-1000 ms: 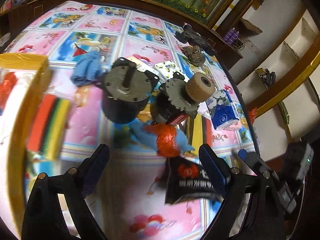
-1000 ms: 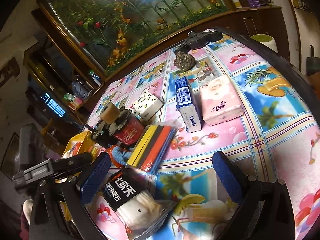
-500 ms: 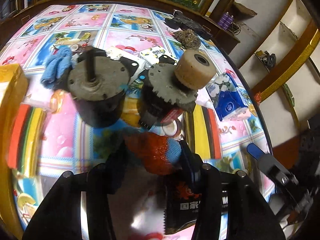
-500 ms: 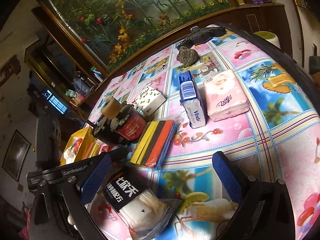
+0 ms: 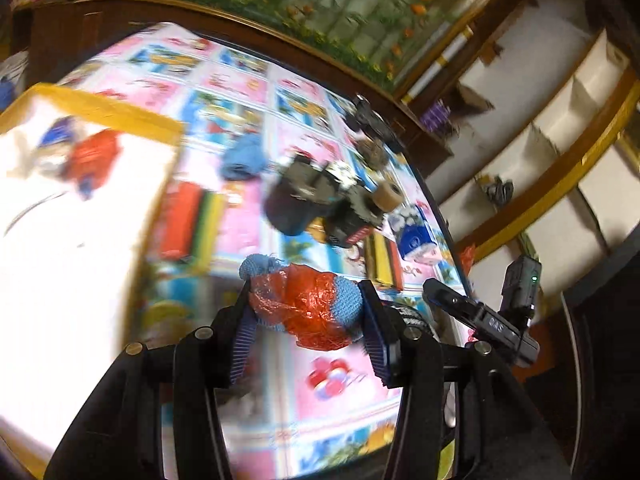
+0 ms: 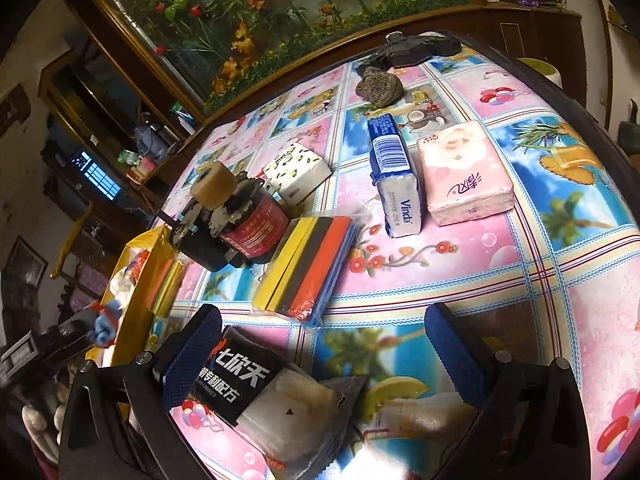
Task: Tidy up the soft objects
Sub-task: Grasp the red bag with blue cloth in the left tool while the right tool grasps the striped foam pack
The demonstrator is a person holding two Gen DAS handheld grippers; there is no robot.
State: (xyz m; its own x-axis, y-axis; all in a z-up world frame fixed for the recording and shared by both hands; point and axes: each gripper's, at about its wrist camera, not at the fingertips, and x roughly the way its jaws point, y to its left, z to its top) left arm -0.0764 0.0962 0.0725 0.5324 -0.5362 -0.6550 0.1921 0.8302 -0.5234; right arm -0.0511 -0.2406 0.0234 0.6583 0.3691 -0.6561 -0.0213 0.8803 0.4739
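My left gripper point(image 5: 306, 332) is shut on a blue knit scrubber wrapped in red plastic point(image 5: 308, 306), held in the air above the table; it also shows small at the left of the right wrist view point(image 6: 105, 326). A yellow-rimmed white box point(image 5: 72, 216) lies to the left with another red and blue scrubber point(image 5: 90, 158) inside. My right gripper point(image 6: 324, 354) is open over the table, above a black-labelled packet of white pads point(image 6: 276, 404). A striped sponge pack point(image 6: 308, 264), a blue Vinda tissue pack point(image 6: 394, 178) and a pink tissue pack point(image 6: 464, 172) lie ahead of it.
Two heavy motors point(image 6: 230, 220) stand mid-table next to a white patterned tissue pack point(image 6: 298, 170). A second striped sponge pack point(image 5: 188, 216) and a blue cloth point(image 5: 242, 156) lie near the box. A brown scourer point(image 6: 380, 86) and a black object point(image 6: 416, 46) sit at the far edge.
My left gripper closed on the red and blue scrubber and lifted it off the table, swinging left toward the yellow box. My right gripper stayed open and nearly still.
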